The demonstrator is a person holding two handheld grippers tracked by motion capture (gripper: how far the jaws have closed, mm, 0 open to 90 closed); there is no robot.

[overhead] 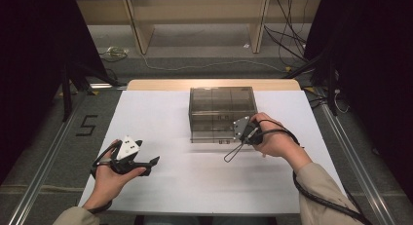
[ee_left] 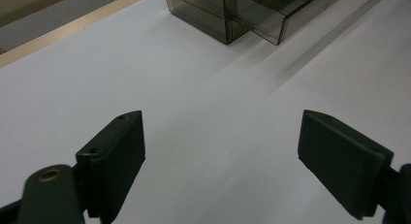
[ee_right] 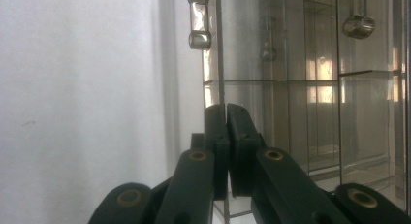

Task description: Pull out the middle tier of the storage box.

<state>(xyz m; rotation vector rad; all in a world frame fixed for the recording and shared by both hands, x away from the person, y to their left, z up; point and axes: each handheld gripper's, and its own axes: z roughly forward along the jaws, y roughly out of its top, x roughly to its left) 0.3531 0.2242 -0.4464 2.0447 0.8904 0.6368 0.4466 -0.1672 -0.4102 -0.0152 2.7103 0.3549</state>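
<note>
Two grippers on white table (overhead: 160, 113). Left gripper (overhead: 146, 162) near-left, jaws wide apart, empty; smoked drawer box (overhead: 222, 113) lies far-right of it, well apart. Right gripper (ee_right: 226, 136) jaws together at box's near front, nearer hand. Right gripper view shows metal knobs (ee_right: 199, 39); left gripper view shows drawer (ee_left: 286, 15) protruding.

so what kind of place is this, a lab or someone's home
Most likely a lab or recording workspace, not a home. A white-covered table stands between dark curtains, loose cables trail across the floor, a "5" is marked beside a floor rail, and a smoky clear drawer box sits alone on the table.
</note>
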